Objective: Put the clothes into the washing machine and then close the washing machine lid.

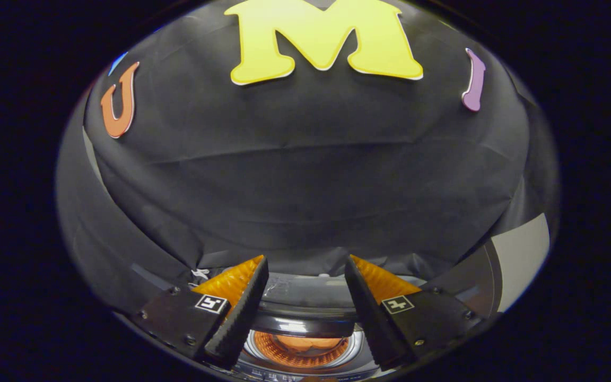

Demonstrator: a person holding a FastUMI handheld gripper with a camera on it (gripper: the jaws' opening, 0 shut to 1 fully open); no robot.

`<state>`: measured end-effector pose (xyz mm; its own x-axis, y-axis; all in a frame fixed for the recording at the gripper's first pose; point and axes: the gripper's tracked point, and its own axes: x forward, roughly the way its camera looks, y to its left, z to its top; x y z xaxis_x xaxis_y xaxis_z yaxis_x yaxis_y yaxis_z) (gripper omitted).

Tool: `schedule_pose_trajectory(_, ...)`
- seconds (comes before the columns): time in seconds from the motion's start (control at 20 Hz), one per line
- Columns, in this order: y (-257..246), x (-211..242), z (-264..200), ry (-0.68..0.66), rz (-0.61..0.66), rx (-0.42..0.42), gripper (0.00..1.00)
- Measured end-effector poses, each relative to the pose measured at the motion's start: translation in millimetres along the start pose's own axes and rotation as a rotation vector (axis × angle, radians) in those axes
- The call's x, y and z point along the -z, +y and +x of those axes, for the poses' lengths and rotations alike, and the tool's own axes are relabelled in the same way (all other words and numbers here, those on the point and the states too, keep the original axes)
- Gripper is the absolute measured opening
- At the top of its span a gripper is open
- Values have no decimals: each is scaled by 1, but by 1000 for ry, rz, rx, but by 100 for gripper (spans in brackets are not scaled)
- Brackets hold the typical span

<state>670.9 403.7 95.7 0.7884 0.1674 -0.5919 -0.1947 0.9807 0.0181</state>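
While lying down in the drum, orange clothes (299, 343), seen low between the two fingers through the round mouth of the washing machine (305, 366). Drum wall lit orange around the fabric, ringed by a pale, shiny rim. Just past that opening, a dark glossy curved band (305, 323) of the machine's top, running across from one finger to the other; whether this band belongs to the lid cannot be told. Beyond it, a lighter grey strip of the machine's back edge. Gripper (305, 276) held above the machine, fingers spread well apart, holding nothing and touching nothing, tips up toward the wall. Square black-and-white marker (211, 303) on the left finger's mount, another on the right. Behind everything, black cloth wall (305, 175), creased and hanging down to the machine's back. Off to the right past the right finger, a dark curved panel (470, 284) with a pale grey surface (523, 249) beside it.
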Motion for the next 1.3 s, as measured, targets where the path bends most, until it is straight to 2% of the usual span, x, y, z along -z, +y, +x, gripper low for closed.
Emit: schedule_pose_trajectory(1.3, 1, -1, -3, -85, -21, -14, 91)
